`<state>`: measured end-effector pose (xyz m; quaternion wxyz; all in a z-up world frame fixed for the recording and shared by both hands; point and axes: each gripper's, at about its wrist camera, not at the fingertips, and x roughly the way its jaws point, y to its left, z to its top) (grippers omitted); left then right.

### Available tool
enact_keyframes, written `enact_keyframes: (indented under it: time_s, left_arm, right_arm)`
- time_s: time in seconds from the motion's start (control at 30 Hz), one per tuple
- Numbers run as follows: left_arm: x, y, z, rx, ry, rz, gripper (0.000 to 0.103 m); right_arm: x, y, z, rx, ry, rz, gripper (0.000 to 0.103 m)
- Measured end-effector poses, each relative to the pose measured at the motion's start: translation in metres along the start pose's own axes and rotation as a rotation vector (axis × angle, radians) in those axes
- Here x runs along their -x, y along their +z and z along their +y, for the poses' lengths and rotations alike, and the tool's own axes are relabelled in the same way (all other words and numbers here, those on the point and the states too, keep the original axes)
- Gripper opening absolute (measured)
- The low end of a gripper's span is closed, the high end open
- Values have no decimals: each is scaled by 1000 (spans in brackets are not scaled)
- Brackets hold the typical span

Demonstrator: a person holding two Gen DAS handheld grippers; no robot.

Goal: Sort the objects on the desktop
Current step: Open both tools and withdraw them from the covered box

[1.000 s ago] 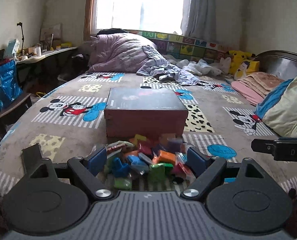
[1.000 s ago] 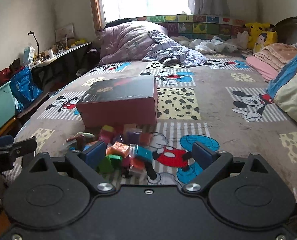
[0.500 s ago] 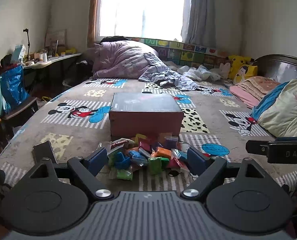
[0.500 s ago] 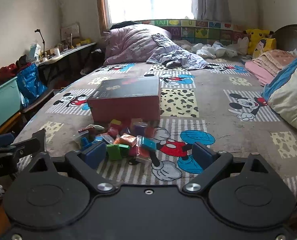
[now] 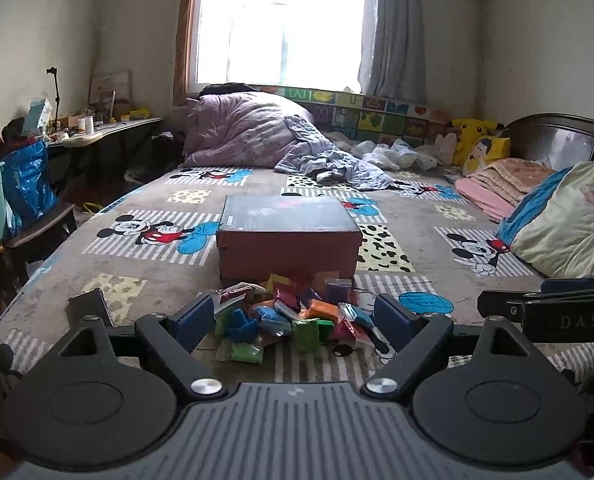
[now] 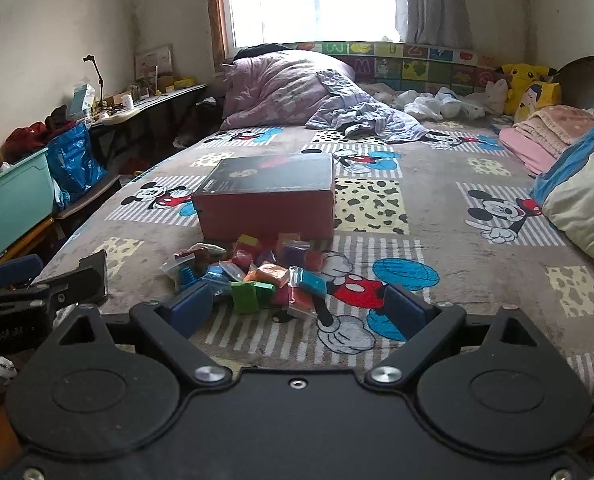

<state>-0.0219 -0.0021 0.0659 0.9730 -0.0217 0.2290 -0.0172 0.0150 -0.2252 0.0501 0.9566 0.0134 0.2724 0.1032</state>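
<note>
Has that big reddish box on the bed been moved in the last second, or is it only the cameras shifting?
No. The box keeps its place beside the spotted yellow patch on the bedspread; only the cameras have backed away.

- "DAS", white capitals, stands on the black body of the right gripper [image 5: 577,321] at the right edge of the left wrist view; any further letters are cut off.
- Single capitals "U" and "M" stand on the alphabet panels [image 6: 393,65] below the window.
- Printing on the box lid [image 6: 273,172] is too small to read.
</note>
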Motion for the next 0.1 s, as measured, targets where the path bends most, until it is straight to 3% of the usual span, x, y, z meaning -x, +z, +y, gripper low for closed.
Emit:
enact_keyframes:
  time_s: [0.1]
  left_arm:
    - [-2, -1, 1, 4, 5, 9, 87]
  right_arm:
    - [0, 0, 0, 0, 1, -1, 93]
